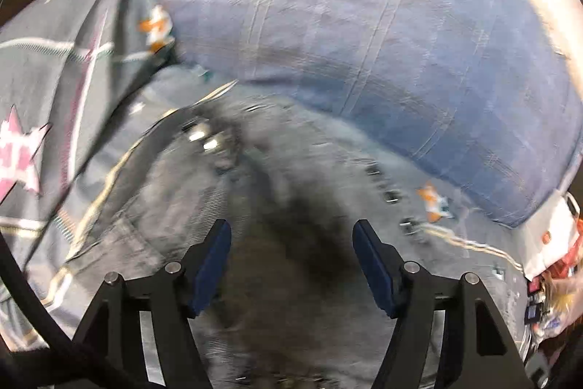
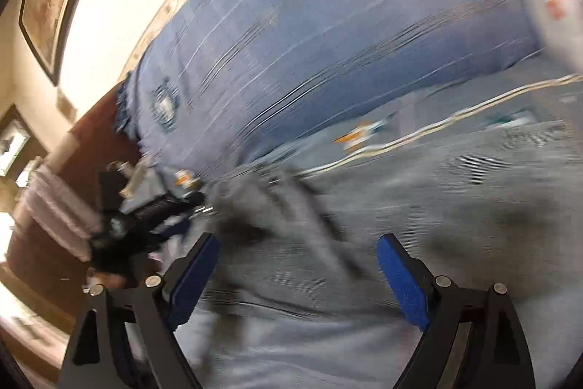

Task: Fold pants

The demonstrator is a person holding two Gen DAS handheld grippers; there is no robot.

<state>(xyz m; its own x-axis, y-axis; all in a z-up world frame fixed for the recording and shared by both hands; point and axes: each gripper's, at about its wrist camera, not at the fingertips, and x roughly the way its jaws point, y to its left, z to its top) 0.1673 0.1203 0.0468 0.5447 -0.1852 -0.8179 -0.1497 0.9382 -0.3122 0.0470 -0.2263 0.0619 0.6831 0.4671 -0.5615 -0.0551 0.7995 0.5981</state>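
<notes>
Bedding fills both views: a blue checked woven quilt (image 1: pixel 382 35) bulges softly at twelve o'clock, over a grey-green printed bedsheet (image 1: pixel 54 68) with pale lines and a pink star at nine o'clock. Grey denim pants (image 1: pixel 277 199), motion-smeared and creased, lie flat on the sheet beneath both tools. The left gripper (image 1: pixel 291 239) has its black arms and blue ribbed pads spread, nothing between them. The right gripper (image 2: pixel 297 256) stands wider still, likewise empty above the pants.

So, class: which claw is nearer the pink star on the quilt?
Left. The left claw hovers over the grey pants just right of the pink star; the right claw is further right.
</notes>
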